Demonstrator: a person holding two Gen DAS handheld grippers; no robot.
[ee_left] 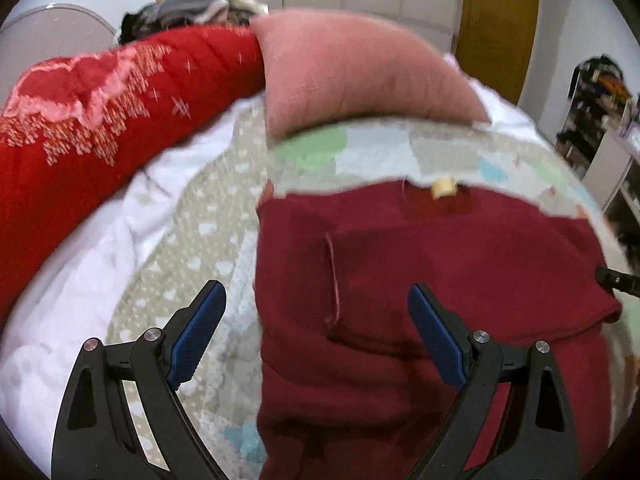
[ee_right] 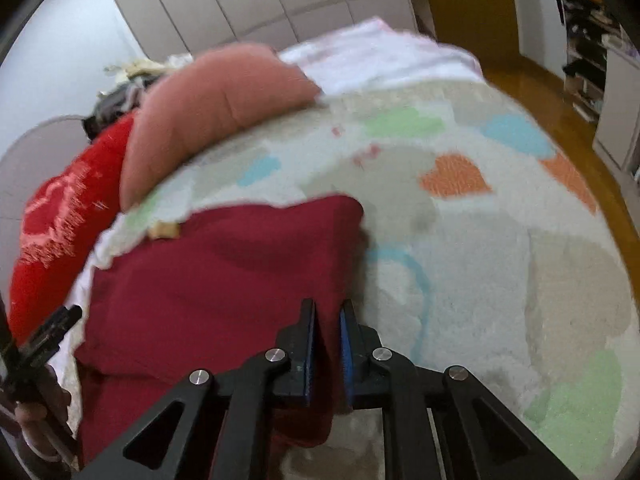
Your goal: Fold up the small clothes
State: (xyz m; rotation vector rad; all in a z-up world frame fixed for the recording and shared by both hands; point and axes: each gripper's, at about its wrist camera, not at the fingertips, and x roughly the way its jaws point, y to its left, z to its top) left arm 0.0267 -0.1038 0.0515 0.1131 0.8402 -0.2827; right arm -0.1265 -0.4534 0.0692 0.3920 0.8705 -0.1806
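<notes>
The dark red garment (ee_right: 224, 280) lay on the patterned blanket (ee_right: 500, 240), its edge pinched by the right gripper (ee_right: 327, 316). The left gripper (ee_left: 316, 304) was held wide apart above it. No writing was legible.

You're in a home bedroom: a bed under a pastel heart-patterned fleece blanket (ee_right: 480, 240), a dusty-pink square pillow (ee_left: 360, 76) at twelve o'clock, a red embroidered quilt (ee_left: 100, 120) at ten, panelled wardrobe doors (ee_right: 280, 0) behind, cluttered dark shelving (ee_left: 592, 108) at two.
</notes>
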